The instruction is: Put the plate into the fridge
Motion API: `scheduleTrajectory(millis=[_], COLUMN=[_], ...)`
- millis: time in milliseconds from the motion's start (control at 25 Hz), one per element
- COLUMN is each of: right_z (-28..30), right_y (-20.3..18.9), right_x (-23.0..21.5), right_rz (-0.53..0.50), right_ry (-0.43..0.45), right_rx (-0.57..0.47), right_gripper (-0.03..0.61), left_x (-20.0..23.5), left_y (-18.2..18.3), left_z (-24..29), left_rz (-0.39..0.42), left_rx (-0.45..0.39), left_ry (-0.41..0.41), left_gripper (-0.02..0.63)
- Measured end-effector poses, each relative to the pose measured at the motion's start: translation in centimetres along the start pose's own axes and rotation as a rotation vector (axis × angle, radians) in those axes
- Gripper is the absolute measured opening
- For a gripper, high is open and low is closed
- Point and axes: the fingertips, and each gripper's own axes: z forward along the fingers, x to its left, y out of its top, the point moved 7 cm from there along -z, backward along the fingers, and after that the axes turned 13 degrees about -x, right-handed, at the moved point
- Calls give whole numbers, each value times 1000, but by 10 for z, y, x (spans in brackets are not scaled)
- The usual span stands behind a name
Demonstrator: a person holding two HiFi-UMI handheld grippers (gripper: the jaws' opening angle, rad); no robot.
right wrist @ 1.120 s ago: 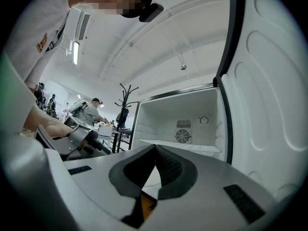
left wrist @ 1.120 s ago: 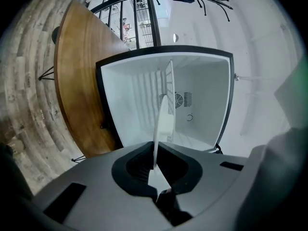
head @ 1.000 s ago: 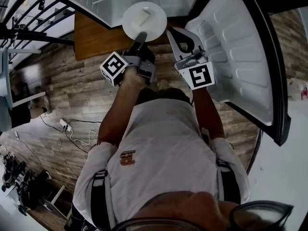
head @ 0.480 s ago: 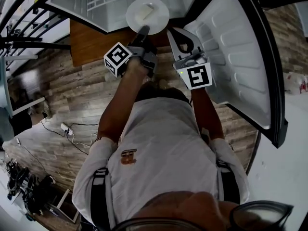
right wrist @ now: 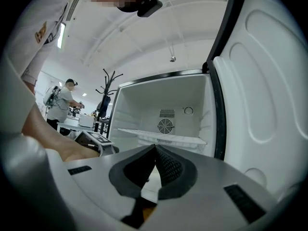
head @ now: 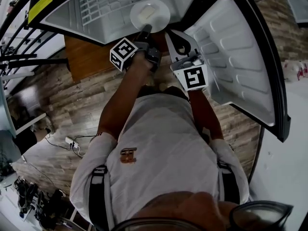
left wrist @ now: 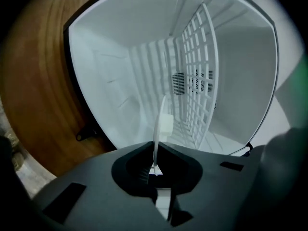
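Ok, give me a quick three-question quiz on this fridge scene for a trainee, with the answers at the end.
1. Multiple choice: what does the left gripper grip?
A) a bottle
B) the white plate, by its rim
C) a bowl
2. True or false: the fridge door is closed.
3. Fill in the blank: the right gripper has its jaws shut and holds ____.

Key: 1 B; 2 false, it stands wide open; 3 nothing.
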Motion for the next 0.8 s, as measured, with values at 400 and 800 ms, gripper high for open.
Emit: scheduleTrajectory(millis=[400, 800], right_z=[20, 24], right_y=[-13, -11], right_x=[7, 8], right_rz=[-11, -24], right_ry=[-108, -113], right_rx=[33, 33], right_gripper=[32, 32], left_x=[14, 26], left_y=[8, 10], left_z=[48, 88], left_rz=[16, 7], left_rx=[100, 117], left_ry=[24, 79], left_gripper=[29, 31])
